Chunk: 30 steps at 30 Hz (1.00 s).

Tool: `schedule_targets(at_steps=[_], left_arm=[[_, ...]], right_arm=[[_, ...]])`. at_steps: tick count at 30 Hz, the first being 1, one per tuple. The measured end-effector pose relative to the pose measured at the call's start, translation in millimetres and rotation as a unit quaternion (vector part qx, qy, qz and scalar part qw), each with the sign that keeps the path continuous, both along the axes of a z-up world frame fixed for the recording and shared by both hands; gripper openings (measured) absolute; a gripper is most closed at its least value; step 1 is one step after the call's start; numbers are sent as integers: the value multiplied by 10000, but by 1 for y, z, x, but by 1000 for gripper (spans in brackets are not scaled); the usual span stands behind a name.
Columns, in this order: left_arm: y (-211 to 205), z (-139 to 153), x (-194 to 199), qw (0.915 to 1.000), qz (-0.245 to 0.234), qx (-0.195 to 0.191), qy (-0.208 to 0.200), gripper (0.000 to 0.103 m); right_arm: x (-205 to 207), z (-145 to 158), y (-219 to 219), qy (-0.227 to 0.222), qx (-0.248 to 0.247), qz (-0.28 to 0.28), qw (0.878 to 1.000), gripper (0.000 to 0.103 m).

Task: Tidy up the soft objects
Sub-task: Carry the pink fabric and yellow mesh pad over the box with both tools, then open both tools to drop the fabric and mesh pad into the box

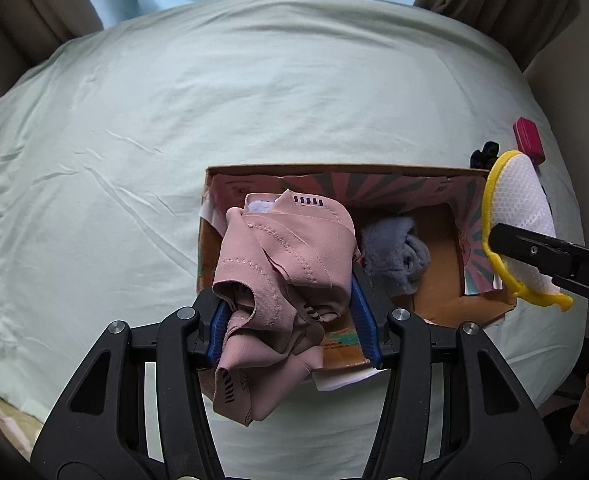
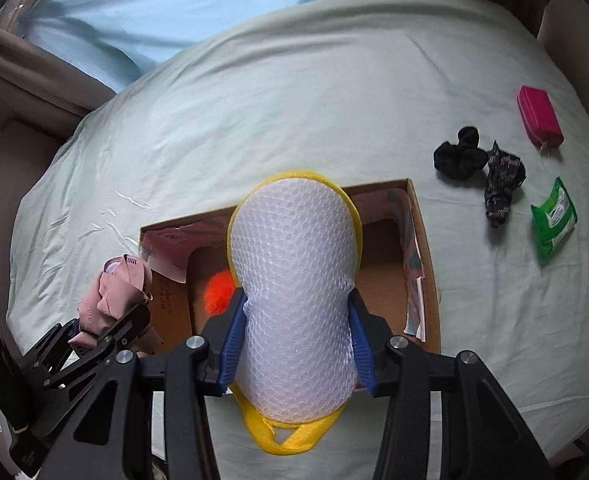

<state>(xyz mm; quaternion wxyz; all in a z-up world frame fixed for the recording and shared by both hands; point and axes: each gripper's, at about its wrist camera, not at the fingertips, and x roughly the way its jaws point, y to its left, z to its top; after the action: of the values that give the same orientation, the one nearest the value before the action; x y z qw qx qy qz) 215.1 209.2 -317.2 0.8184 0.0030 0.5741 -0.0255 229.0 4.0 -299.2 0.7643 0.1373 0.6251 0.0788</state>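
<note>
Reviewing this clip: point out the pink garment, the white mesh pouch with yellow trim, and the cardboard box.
pink garment (image 1: pixel 278 256): left wrist view, on its bunched middle folds.
white mesh pouch (image 2: pixel 294 280): right wrist view, on the centre of the mesh.
cardboard box (image 2: pixel 390 276): right wrist view, on the bare brown floor inside.

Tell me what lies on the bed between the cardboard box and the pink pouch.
In the right wrist view, a black scrunchie and a dark patterned cloth lie on the sheet between the cardboard box and the pink pouch.
</note>
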Motion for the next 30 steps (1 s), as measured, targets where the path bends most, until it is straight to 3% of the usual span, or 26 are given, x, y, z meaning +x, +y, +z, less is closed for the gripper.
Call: schedule_targets(at_steps=[5, 14, 15, 16, 17, 18, 19, 30], left_arm=[[-12, -24, 27, 9992, -9, -117, 372, 48], [-18, -60, 62, 9962, -143, 28, 855, 52], [-19, -60, 62, 9960, -208, 53, 865, 61], [-20, -59, 61, 9959, -262, 98, 861, 81], [-22, -59, 61, 9955, -339, 94, 885, 94], [-23, -60, 60, 9949, -385, 98, 924, 102], [-24, -60, 58, 9945, -422, 116, 954, 103], [-23, -55, 45, 9935, -583, -25, 975, 103]], right_arm=[[20, -41, -6, 639, 70, -72, 9979, 44], [37, -78, -5, 1112, 53, -36, 9938, 45], [38, -77, -3, 1147, 61, -39, 9934, 48], [39, -78, -3, 1154, 69, -65, 9933, 59], [40, -78, -4, 1130, 71, -116, 9935, 76], [41, -78, -4, 1120, 61, -164, 9936, 86], [42, -78, -4, 1116, 51, -198, 9935, 95], [38, -66, -1, 870, -50, -91, 9962, 95]])
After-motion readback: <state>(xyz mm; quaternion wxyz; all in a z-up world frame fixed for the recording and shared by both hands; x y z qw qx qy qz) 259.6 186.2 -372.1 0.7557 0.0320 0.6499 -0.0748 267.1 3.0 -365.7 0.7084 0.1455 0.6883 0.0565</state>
